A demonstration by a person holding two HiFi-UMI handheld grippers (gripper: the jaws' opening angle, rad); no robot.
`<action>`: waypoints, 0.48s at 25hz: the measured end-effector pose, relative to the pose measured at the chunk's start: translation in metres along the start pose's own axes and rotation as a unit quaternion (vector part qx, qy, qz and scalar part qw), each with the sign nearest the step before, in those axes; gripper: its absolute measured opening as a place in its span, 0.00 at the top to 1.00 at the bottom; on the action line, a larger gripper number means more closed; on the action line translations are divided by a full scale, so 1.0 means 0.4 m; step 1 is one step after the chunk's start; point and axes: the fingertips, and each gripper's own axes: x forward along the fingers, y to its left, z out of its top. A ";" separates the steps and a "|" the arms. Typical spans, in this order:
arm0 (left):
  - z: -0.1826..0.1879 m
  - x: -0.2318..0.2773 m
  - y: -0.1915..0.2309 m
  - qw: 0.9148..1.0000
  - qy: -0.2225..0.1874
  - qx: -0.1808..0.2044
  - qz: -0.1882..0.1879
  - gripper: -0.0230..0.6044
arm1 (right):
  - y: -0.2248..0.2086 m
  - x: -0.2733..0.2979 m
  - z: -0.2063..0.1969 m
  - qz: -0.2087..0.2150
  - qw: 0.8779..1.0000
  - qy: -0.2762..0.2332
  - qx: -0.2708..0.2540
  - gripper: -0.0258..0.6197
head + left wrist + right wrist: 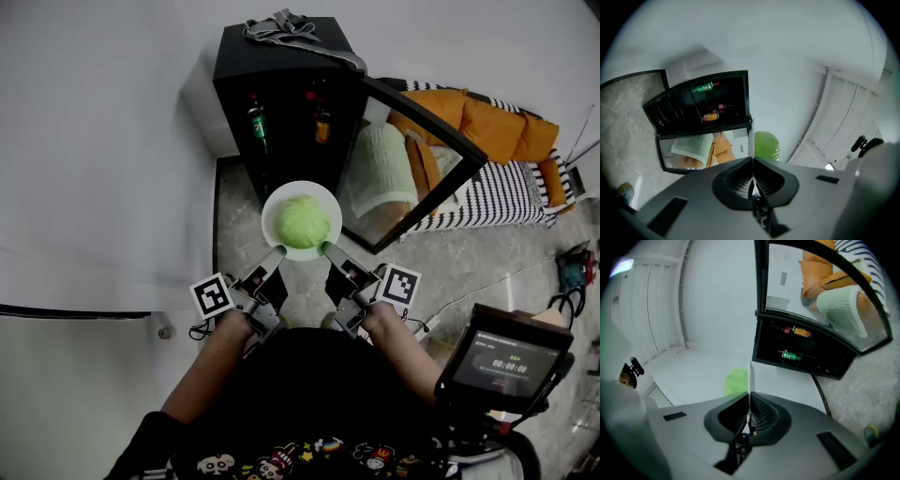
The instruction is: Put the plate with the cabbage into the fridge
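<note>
Clamping plate [270,214] rim with left gripper [277,250] at 7, right gripper [326,247] at 5 o'clock; possibly risking cabbage [302,222] rolling off if tilting.

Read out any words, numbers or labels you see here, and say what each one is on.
Device screen: a timer line, seemingly "00:00:00", but blurred and not certain. The smaller line above it is unreadable.
Green bottle and second bottle in the fridge: labels too small to read.
Square markers: patterns only, no letters.
Plate and cabbage: no print.
</note>
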 end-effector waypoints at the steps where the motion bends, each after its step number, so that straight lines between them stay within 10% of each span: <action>1: 0.000 -0.001 0.000 1.000 0.000 0.000 0.000 0.95 | 0.001 0.001 -0.001 0.000 1.000 0.000 0.000 0.94; 12: -0.003 -0.003 0.005 1.000 -0.002 0.000 0.001 0.95 | -0.001 -0.002 -0.003 -0.003 1.000 0.001 -0.006 0.94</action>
